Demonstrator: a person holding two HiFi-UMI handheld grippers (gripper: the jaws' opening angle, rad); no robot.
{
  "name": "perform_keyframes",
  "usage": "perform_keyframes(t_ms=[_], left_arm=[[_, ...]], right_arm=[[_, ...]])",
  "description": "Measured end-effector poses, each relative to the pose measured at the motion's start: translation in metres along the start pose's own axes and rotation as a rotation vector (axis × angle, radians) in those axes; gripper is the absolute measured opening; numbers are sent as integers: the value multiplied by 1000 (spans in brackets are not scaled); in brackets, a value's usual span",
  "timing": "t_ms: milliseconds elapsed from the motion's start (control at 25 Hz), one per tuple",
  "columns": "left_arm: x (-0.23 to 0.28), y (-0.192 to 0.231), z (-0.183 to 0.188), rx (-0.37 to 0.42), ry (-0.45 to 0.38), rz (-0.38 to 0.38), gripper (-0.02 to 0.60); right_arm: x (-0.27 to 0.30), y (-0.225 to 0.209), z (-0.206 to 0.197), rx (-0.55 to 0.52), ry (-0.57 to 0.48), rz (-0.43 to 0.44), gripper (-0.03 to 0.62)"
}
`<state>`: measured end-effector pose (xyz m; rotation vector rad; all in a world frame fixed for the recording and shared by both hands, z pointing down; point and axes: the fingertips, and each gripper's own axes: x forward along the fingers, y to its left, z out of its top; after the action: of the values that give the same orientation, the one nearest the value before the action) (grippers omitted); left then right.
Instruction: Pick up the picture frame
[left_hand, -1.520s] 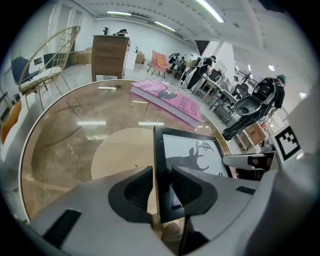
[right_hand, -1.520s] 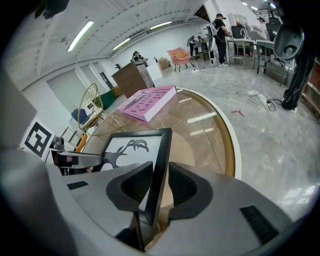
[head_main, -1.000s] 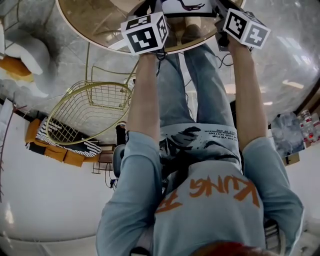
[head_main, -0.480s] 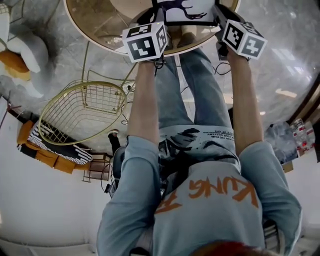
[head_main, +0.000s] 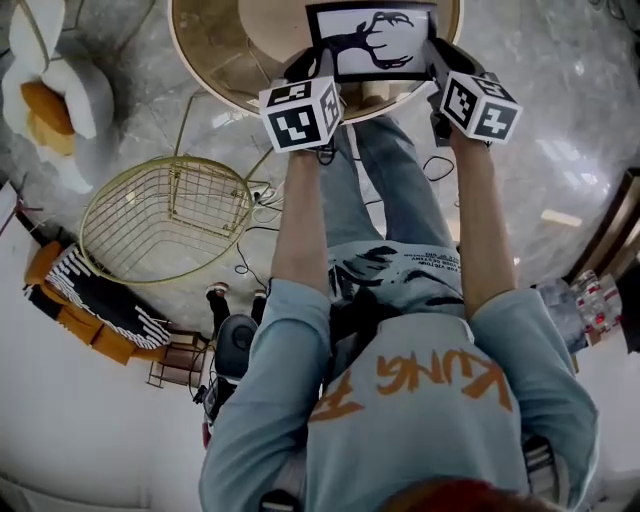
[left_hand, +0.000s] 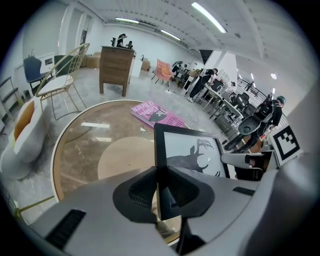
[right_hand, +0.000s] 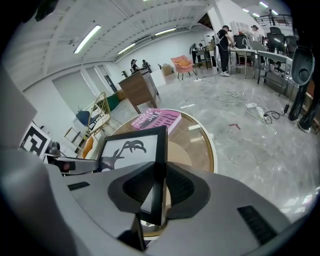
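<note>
The picture frame (head_main: 372, 42) is black-edged with a black antler silhouette on white. It hangs upright above the round glass table (head_main: 205, 45), gripped at both side edges. My left gripper (head_main: 320, 70) is shut on its left edge, its jaws having just been closing there. The left gripper view shows that edge (left_hand: 161, 150) pinched between the pads of my left gripper (left_hand: 161, 192). My right gripper (head_main: 436, 62) is shut on the right edge, and in the right gripper view the frame (right_hand: 131, 147) stands between the pads of the right gripper (right_hand: 159, 192).
A pink magazine (left_hand: 157, 114) lies on the far side of the table. A gold wire chair (head_main: 170, 215) stands on the marble floor at the left, a white and orange armchair (head_main: 55, 95) beyond it. People and desks (right_hand: 235, 40) fill the background.
Both grippers have risen together with the picture frame, which now shows fully in the head view, lifted off the table top.
</note>
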<state>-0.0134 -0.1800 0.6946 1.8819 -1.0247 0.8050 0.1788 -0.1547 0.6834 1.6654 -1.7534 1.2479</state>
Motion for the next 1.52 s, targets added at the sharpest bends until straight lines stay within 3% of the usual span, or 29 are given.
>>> perform_keyframes(t_ms=[440,720,1080,1240,1520], left_arm=[[-103,-39,60,-32,-122,11,80],[-165,-67,105,-15,-244,14,80],[-244,-101,176,60,-451,26,80],[-274,-108,189,91,-505,47,80],[-287,-99,222,134,-611,88,80]], right_arm=[[-90,45,69,-65,-85,59,69],[-152,72,125,-177,-198,59,67],[-222,107,209,-284,-387,111,67],[-246,123,224,-318,-437,145,67],[-241,141,257,-355,-546,218,69]])
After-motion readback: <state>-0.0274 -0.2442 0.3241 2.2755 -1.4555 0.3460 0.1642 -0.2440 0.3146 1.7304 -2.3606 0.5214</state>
